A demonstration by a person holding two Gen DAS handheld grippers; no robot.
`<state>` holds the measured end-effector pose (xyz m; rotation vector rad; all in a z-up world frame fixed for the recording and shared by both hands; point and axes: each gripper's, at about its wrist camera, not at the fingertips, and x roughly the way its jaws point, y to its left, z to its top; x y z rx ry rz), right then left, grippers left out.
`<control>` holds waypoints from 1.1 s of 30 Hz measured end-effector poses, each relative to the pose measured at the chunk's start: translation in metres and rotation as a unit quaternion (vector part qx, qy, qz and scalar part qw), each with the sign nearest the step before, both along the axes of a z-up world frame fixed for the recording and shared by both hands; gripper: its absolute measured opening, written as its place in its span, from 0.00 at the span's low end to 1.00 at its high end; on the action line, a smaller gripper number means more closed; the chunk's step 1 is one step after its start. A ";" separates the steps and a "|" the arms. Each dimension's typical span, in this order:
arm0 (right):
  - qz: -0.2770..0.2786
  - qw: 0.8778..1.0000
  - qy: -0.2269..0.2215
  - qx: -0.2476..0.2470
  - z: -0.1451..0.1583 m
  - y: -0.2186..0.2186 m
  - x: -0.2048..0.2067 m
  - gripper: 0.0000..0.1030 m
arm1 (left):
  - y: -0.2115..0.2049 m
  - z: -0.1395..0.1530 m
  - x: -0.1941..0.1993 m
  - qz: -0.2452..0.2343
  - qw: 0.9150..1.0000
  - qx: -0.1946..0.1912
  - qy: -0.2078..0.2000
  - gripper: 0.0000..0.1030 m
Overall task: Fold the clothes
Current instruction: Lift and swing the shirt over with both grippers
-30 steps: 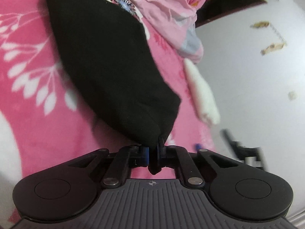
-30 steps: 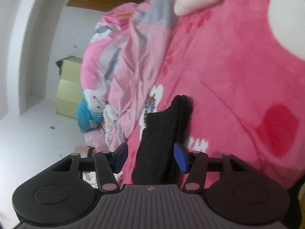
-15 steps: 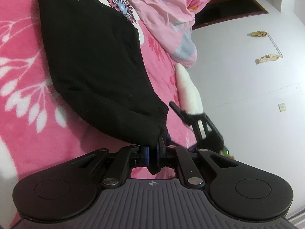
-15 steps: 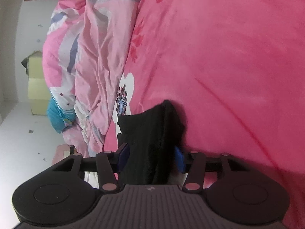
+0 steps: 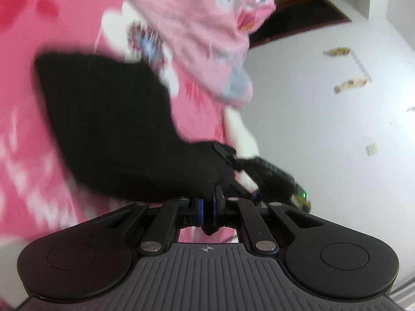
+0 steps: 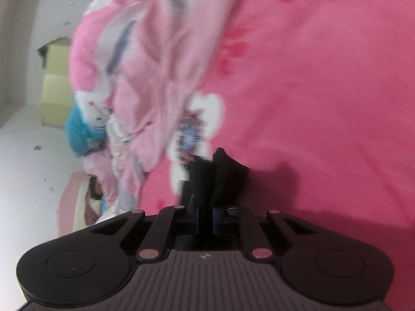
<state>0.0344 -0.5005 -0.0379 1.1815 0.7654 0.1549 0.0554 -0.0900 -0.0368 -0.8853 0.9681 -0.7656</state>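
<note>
Left wrist view: left hand-held gripper (image 5: 206, 208) clamps the soft black fabric garment (image 5: 114, 129) over the pink floral blanket (image 5: 26, 103); right hand-held gripper (image 6: 205, 217), jaws closing, pinches another edge.

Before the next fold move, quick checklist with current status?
1. Left gripper pinching the black garment: ok, cloth sits between the shut pads.
2. Right gripper on the garment's other edge: ok, jaws closing with black cloth between them.
3. Garment clear of the crumpled pink quilt: ok, the two are apart.
4. Pink blanket ahead free for laying down: ok in the right wrist view.
5. Garment flat, no twist: cannot tell, frames are blurred.
</note>
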 end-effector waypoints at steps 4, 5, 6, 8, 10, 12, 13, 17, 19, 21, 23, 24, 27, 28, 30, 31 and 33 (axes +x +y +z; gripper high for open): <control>0.027 0.999 -0.041 -0.020 0.059 0.032 0.056 0.09 | 0.038 0.048 0.054 0.031 0.999 0.006 -0.026 0.04; 0.030 0.998 -0.055 -0.024 0.075 0.040 0.066 0.09 | 0.047 0.062 0.064 0.035 0.999 0.007 -0.036 0.04; 0.034 0.997 -0.068 -0.027 0.091 0.048 0.076 0.09 | 0.056 0.077 0.074 0.039 0.998 0.007 -0.047 0.04; 0.041 0.993 -0.102 -0.032 0.122 0.065 0.085 0.08 | 0.075 0.105 0.085 0.044 0.996 0.001 -0.073 0.04; 0.049 0.990 -0.129 -0.036 0.142 0.079 0.079 0.08 | 0.090 0.124 0.081 0.044 0.994 -0.005 -0.096 0.04; 0.057 0.987 -0.142 -0.038 0.149 0.090 0.059 0.08 | 0.103 0.133 0.067 0.036 0.992 -0.007 -0.120 0.04; 0.062 0.986 -0.148 -0.039 0.151 0.095 0.047 0.08 | 0.110 0.133 0.057 0.028 0.991 -0.007 -0.128 0.04; 0.075 0.985 -0.145 -0.059 0.130 0.111 -0.017 0.08 | 0.131 0.111 0.007 -0.011 0.991 0.011 -0.130 0.04; 0.087 0.985 -0.132 -0.070 0.108 0.122 -0.053 0.08 | 0.145 0.086 -0.021 -0.025 0.992 0.024 -0.121 0.04; 0.104 0.988 -0.098 -0.059 0.073 0.135 -0.089 0.08 | 0.161 0.050 -0.053 -0.033 0.995 0.038 -0.091 0.04; 0.122 0.990 -0.054 -0.042 0.033 0.149 -0.120 0.08 | 0.176 0.008 -0.075 -0.039 0.997 0.060 -0.039 0.04; 0.129 0.991 -0.029 -0.029 0.012 0.155 -0.131 0.08 | 0.183 -0.015 -0.084 -0.041 0.997 0.069 -0.009 0.04; 0.134 0.990 0.042 0.021 -0.045 0.168 -0.162 0.08 | 0.199 -0.070 -0.104 -0.046 0.992 0.098 0.061 0.04; 0.131 0.989 0.059 0.035 -0.060 0.170 -0.171 0.08 | 0.202 -0.081 -0.107 -0.049 0.992 0.093 0.073 0.04; 0.115 0.989 0.074 0.062 -0.075 0.167 -0.183 0.10 | 0.206 -0.090 -0.110 -0.052 0.992 0.086 0.080 0.05; 0.107 0.988 0.078 0.078 -0.080 0.165 -0.189 0.10 | 0.208 -0.092 -0.110 -0.055 0.992 0.082 0.079 0.05; 0.098 0.987 0.083 0.094 -0.082 0.159 -0.201 0.11 | 0.210 -0.090 -0.110 -0.060 0.992 0.078 0.073 0.07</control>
